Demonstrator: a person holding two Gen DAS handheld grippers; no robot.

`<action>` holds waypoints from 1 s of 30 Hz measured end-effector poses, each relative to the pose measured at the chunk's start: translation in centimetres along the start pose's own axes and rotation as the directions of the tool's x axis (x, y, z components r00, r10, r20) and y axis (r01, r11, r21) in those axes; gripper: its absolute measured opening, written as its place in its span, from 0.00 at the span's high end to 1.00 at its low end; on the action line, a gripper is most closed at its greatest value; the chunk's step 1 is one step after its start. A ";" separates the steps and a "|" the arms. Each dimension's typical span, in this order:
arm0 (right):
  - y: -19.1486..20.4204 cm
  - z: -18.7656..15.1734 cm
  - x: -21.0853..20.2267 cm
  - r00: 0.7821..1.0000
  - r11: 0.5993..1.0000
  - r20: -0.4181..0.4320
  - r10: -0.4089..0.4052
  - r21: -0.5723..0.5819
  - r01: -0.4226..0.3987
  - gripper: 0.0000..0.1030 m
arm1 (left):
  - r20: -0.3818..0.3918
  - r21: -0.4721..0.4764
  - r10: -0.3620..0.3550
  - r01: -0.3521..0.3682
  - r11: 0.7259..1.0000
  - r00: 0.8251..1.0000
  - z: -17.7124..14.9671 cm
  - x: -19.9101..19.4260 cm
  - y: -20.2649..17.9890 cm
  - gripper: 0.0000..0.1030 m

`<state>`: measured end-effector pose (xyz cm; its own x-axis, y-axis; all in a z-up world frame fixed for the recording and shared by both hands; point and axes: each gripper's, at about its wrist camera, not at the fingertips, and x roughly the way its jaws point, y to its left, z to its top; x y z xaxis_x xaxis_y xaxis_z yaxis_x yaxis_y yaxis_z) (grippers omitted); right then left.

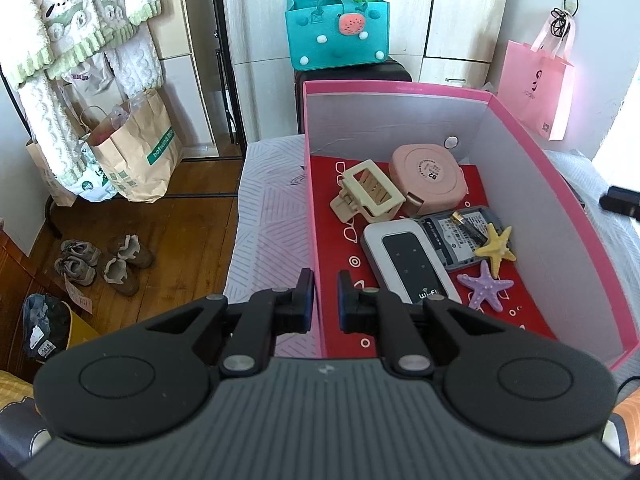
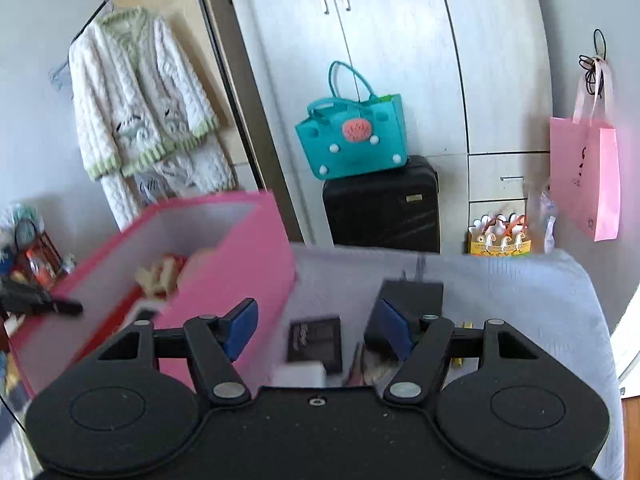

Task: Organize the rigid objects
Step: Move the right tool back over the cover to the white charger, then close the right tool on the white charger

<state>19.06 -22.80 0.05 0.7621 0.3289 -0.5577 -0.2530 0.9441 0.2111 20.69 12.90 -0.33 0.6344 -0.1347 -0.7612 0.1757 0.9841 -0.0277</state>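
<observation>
A pink box (image 1: 560, 216) with a red floor stands on the bed. It holds a cream hair claw (image 1: 370, 194), a round pink case (image 1: 430, 178), a white WiFi router (image 1: 408, 262), a grey battery pack (image 1: 460, 238), a yellow starfish (image 1: 497, 247) and a purple starfish (image 1: 485, 286). My left gripper (image 1: 325, 300) straddles the box's left wall (image 1: 314, 248) with its jaws nearly closed on it. My right gripper (image 2: 316, 326) is open and empty above a dark card (image 2: 316, 344), a black box (image 2: 412, 300) and a white block (image 2: 298, 374) on the bedsheet, right of the pink box (image 2: 240, 256).
A teal bag (image 2: 352, 136) sits on a black suitcase (image 2: 382, 204) past the bed. A pink paper bag (image 2: 586, 176) hangs at the right. Paper bags (image 1: 132, 152) and shoes (image 1: 100, 264) stand on the wooden floor at the left.
</observation>
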 end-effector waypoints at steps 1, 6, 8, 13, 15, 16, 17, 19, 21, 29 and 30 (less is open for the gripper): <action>0.2 -0.7 0.1 1.000 1.000 -0.006 0.014 -0.010 -0.014 0.34 | 0.000 0.002 0.000 0.000 1.000 1.000 0.0 0.0 0.0 0.91; 2.0 -3.0 1.1 0.999 0.991 -0.040 0.013 -0.134 -0.019 0.59 | -0.004 0.002 -0.004 0.004 1.000 1.000 0.0 -0.1 0.2 0.91; 2.8 -3.7 1.5 0.999 0.981 -0.031 -0.016 -0.196 0.009 0.59 | -0.008 0.000 -0.009 0.009 1.000 1.000 0.2 -0.1 0.3 0.91; 2.8 -4.7 2.0 0.998 0.973 -0.049 -0.033 -0.229 0.021 0.58 | -0.003 0.006 -0.004 0.004 1.000 1.000 0.1 -0.1 0.4 0.91; 2.9 -4.9 2.3 0.997 0.971 -0.058 -0.043 -0.236 0.028 0.57 | -0.005 0.003 -0.007 0.007 1.000 1.000 0.1 -0.1 0.4 0.91; 2.9 -5.0 2.6 0.997 0.972 -0.061 -0.039 -0.233 0.024 0.56 | -0.005 0.002 -0.008 0.008 1.000 1.000 0.1 0.0 0.4 0.91; 2.8 -5.0 2.8 0.997 0.974 -0.065 -0.037 -0.226 0.021 0.56 | -0.005 0.002 -0.007 0.007 1.000 1.000 0.0 0.0 0.3 0.91; 2.7 -5.1 3.2 0.997 0.976 -0.072 -0.042 -0.217 0.025 0.53 | -0.005 0.003 -0.008 0.008 1.000 1.000 0.0 0.0 0.4 0.91; 2.9 -5.3 3.6 0.996 0.975 -0.079 -0.049 -0.220 0.031 0.52 | -0.005 0.002 -0.009 0.009 1.000 1.000 0.1 0.0 0.5 0.91; 2.3 -6.2 3.4 0.997 0.982 -0.074 -0.036 -0.188 0.022 0.52 | -0.005 0.000 -0.012 0.012 1.000 1.000 0.0 0.1 0.2 0.91; 2.0 -6.2 3.2 0.997 0.986 -0.072 -0.030 -0.165 0.018 0.52 | -0.004 0.002 -0.010 0.010 1.000 1.000 0.0 0.1 0.2 0.91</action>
<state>17.34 -19.72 -6.29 0.7244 0.3010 -0.6202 -0.3340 0.9402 0.0662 20.79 13.07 -0.35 0.6298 -0.1443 -0.7632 0.1836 0.9824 -0.0343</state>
